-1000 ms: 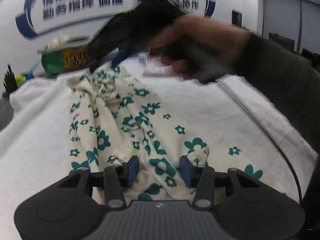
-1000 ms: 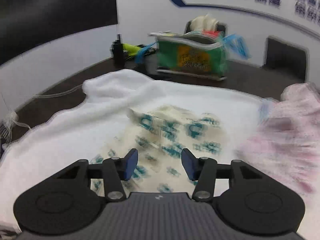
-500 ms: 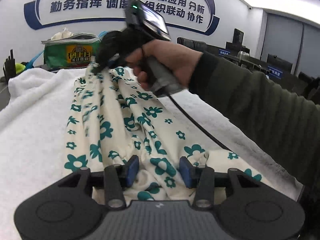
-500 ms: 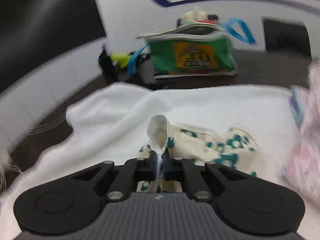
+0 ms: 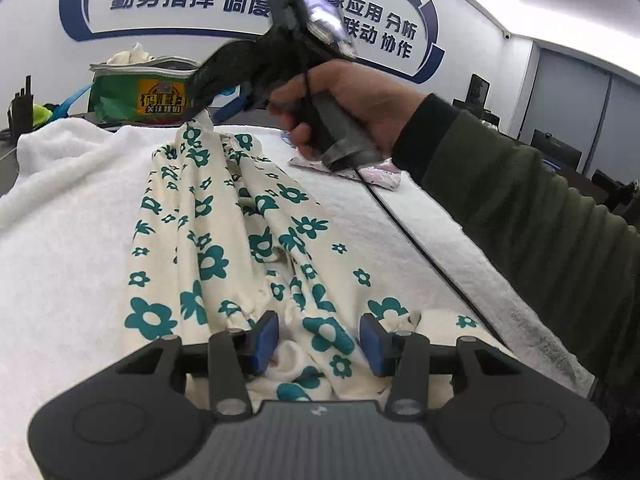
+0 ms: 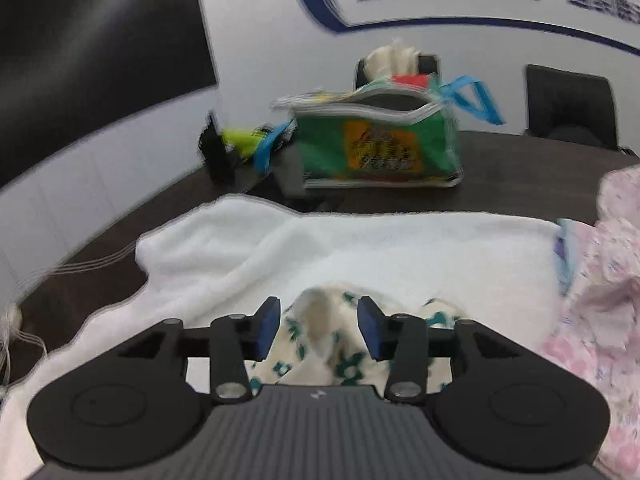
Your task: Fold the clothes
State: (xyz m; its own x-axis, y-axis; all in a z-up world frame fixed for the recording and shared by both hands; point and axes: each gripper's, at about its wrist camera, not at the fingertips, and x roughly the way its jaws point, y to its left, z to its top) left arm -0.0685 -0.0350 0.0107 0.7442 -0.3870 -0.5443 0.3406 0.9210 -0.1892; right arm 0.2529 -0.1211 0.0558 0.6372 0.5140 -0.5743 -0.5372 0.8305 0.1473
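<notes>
Cream cotton garment w/ teal flower print lies in long soft ridges on a fluffy white towel, running from bottom centre of the left wrist view up toward upper centre. The towel is thick, nubbly terry, its far edge rumpled, and covers a dark smooth worktop.

Left hand-held gripper: matte black frame, blue rubbery pads standing apart. The garment's near end is bunched between them; can't tell if the pads actually press on it.

Right hand-held gripper: same build, seen in a hand w/ ribbed dark-green sleeve in the upper middle of the left view, a thin black cable trailing across the towel. Its jaws are opening. In the right wrist view a puckered tip of the garment stands up in the gap between the pads, clear of both.

Right edge of the right view: a pale pink printed cloth, crumpled, just beside the garment's far end. Upper centre, beyond the towel: a glossy green bag w/ orange label, stuffed w/ pale fabric, blue strap hanging off.
</notes>
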